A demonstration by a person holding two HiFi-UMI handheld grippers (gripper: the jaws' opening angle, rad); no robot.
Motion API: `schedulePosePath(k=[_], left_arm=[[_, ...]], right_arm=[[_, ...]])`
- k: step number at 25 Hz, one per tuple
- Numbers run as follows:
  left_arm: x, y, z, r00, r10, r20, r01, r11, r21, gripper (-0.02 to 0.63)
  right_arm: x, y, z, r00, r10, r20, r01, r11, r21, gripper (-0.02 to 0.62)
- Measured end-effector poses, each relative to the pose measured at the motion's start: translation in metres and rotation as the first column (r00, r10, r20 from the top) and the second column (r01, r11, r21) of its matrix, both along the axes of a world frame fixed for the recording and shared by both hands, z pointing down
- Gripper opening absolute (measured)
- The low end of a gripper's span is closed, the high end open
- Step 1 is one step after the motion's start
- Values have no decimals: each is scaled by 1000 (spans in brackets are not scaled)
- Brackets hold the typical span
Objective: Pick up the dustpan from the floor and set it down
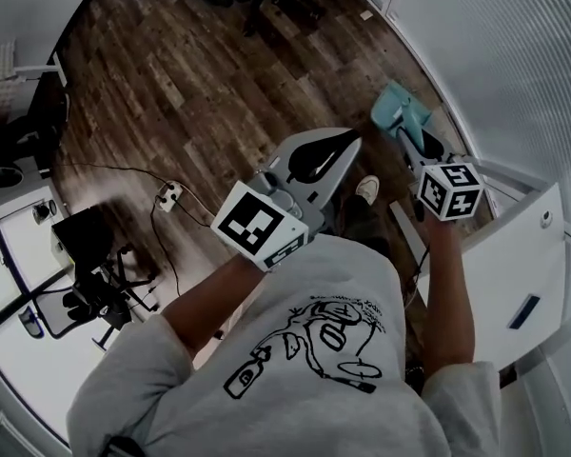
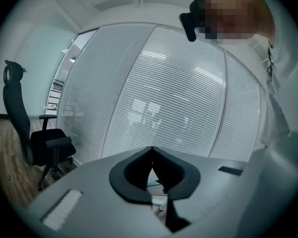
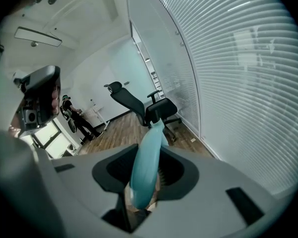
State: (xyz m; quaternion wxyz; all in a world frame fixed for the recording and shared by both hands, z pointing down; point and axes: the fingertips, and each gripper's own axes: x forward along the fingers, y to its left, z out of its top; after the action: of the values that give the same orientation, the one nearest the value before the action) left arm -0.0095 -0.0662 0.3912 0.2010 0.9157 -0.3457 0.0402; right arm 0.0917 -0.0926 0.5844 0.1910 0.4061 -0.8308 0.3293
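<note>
Dustpan is already up off the wood floor, so we'd call the pick-up half done and the set-down half not yet done. It's the pale teal thing at the right of the head view, held in the air close to the blind-covered glass wall. The right gripper has its jaws clamped on a long teal part that we take for the handle. The left gripper sits just left of it with its jaws pressed together and nothing in them, so it isn't sharing the load. Next move, we reckon: pick a bare patch of floor, bring the pan down until it rests flat, and only then let the jaws go. The grip looks to be out at one end, so it could swing or tip if released early. The views differ a lot. Only the right gripper view shows the handle actually pinched between the jaws, plus an office chair further off by the wall and a person far back in the room. The left gripper view gives us the shut tips against the blinds. Only the head view shows the white cabinet at the right and the small power strip with its cable on the floor at the left.
</note>
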Motion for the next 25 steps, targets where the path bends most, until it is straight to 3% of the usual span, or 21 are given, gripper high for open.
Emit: schedulePosePath(k=[25], left_arm=[[12,4,60,998,28,49,-23,995,-96,2]], right_arm=[[3,-28,136,1000,-11,-19,9,996,-88,100]])
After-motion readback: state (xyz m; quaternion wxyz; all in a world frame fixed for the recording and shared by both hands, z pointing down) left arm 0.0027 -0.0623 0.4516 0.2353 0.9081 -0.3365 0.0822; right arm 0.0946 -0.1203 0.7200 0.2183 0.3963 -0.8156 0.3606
